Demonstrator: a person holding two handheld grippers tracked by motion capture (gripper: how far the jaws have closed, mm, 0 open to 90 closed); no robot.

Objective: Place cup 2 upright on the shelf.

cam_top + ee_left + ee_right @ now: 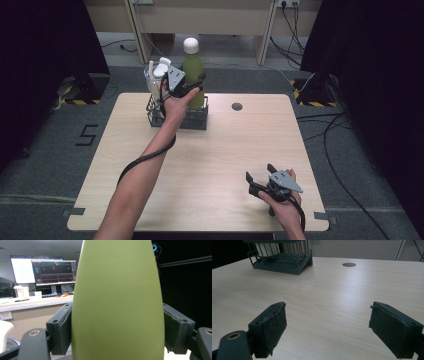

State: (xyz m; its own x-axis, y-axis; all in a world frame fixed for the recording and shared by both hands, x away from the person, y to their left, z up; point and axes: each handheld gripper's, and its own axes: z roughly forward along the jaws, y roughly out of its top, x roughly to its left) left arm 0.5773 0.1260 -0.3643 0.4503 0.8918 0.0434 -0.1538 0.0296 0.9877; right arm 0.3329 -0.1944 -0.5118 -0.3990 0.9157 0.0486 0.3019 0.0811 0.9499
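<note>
A green bottle (193,75) with a white cap stands upright in a dark wire basket (195,120) at the table's far side. My left gripper (192,89) is shut on the bottle's body; in the left gripper view both pads press the green bottle (117,302) from either side. A white container (156,75) sits in the basket's left part. My right gripper (259,177) rests low over the table near the front right, open, with nothing between its jaws. In the right gripper view the right gripper (328,322) faces the wire basket (284,261) across bare wood.
The wooden table (200,165) has a round dark hole (237,106) behind its middle. Cables lie on the floor at the right. A desk with monitors (53,271) stands beyond the table.
</note>
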